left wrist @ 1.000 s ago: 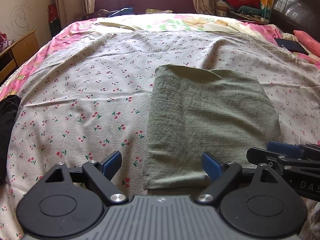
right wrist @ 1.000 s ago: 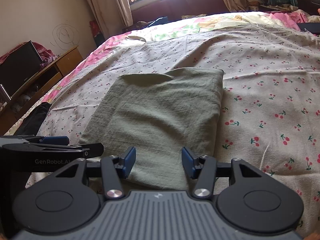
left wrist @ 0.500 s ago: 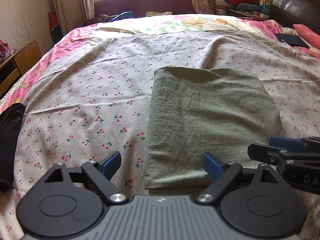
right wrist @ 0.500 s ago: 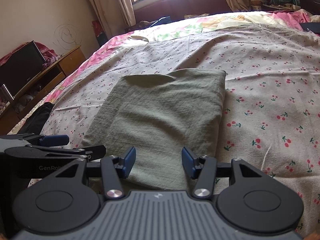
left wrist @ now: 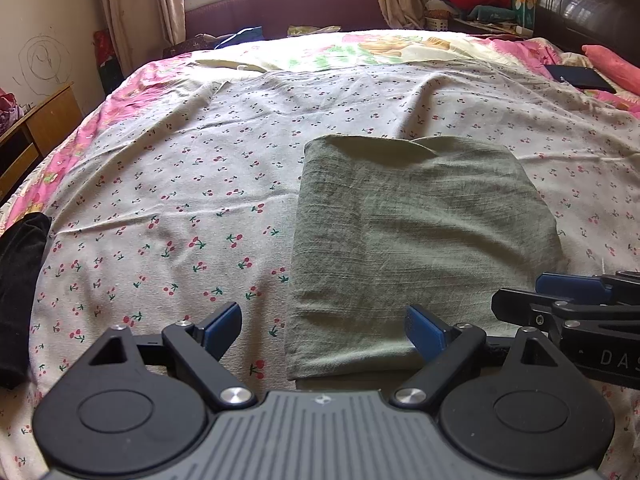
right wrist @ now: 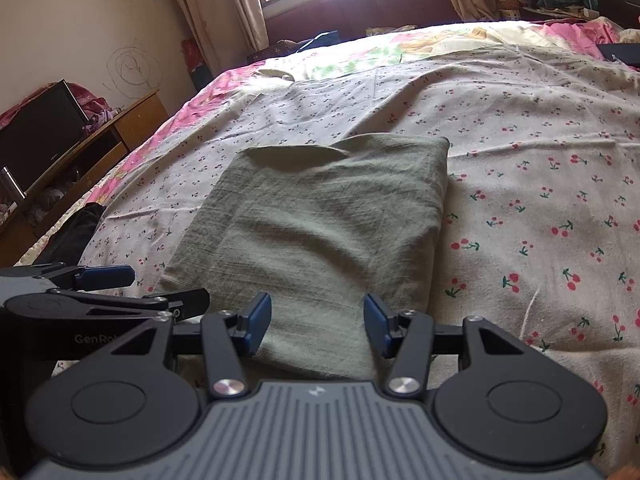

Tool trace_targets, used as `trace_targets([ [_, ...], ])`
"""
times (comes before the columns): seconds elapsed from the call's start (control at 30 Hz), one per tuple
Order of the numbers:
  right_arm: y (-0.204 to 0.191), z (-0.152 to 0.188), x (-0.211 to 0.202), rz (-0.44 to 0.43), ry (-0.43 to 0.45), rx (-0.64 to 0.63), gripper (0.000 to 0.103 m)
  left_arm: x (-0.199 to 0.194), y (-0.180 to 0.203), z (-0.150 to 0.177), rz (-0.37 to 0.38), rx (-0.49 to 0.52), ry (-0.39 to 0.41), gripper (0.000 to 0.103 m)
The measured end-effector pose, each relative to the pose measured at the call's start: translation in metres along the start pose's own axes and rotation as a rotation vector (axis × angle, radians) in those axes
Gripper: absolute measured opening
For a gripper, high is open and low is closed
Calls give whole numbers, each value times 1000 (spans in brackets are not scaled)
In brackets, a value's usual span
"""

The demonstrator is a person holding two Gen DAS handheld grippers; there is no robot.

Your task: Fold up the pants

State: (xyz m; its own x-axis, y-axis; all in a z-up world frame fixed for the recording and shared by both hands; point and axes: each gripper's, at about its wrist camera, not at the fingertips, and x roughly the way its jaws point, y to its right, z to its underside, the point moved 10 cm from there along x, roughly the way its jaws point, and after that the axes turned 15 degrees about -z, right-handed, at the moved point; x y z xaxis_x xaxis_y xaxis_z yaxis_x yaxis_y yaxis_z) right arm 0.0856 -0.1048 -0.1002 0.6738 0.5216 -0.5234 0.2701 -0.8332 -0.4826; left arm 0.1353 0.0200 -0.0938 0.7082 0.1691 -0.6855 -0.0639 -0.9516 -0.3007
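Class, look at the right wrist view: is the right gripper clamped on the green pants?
No: the right gripper stands open above the folded pants, pads clear of the cloth.

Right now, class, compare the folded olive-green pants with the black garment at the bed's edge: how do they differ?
The folded olive-green pants form a neat flat rectangle; the black garment lies in a loose heap. The pants sit mid-bed, directly ahead of both grippers; the black garment hangs at the bed's left edge, partly out of view. The pants are pale and crinkle-textured; the garment looks dark and plush. Both rest on the cherry-print sheet.
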Motion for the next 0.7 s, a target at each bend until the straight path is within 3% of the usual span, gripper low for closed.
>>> trace_targets([
  [0.7,0,0,0,1,-1,-2,53,-2,0,-1,1,-1,9,101],
])
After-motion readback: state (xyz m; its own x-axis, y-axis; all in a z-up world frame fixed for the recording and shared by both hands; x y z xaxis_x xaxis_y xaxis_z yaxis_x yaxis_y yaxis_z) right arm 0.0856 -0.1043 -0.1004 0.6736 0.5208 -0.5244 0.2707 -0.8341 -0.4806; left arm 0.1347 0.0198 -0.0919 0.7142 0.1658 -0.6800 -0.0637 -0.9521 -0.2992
